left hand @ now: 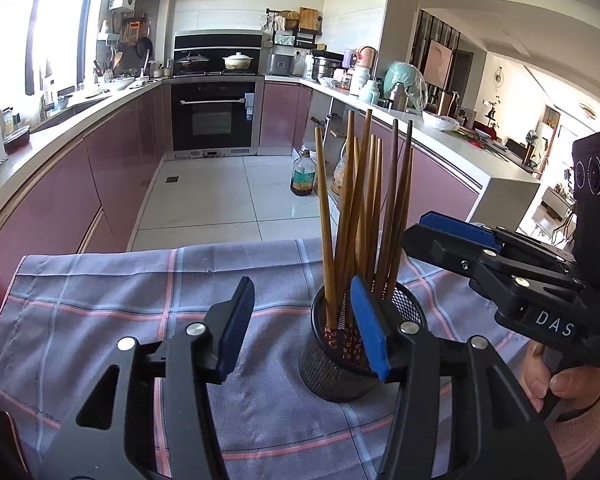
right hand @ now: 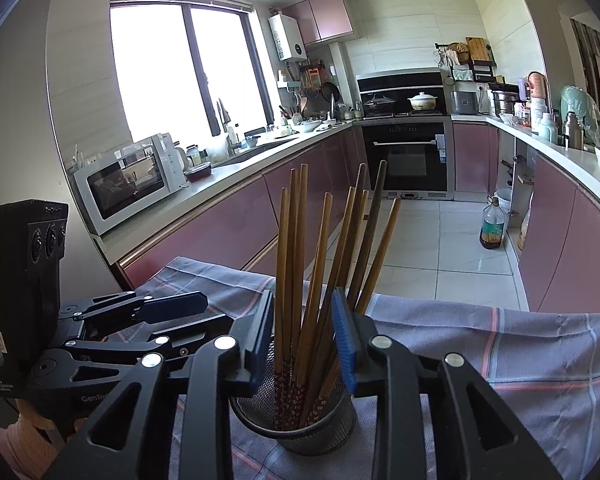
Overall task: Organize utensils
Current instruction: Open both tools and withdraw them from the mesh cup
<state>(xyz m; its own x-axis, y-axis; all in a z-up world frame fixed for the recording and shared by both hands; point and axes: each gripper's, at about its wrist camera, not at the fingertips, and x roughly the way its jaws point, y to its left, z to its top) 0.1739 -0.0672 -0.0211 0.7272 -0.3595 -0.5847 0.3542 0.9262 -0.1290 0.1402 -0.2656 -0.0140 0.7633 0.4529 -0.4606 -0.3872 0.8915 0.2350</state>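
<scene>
My left gripper [left hand: 302, 326] stands half open, empty. My right gripper [right hand: 304, 334] brackets the chopsticks [right hand: 324, 264] in the mesh holder [right hand: 296, 428], lower centre, pads apparently clear. Risk: snagging chopsticks on withdrawal tips the holder.

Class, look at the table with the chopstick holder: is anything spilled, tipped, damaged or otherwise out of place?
Nothing stands out. The mesh holder stands upright on the checked cloth, and the chopsticks are all inside it, fanned loosely. Two are darker than the rest. Nothing is spilled or broken.
</scene>
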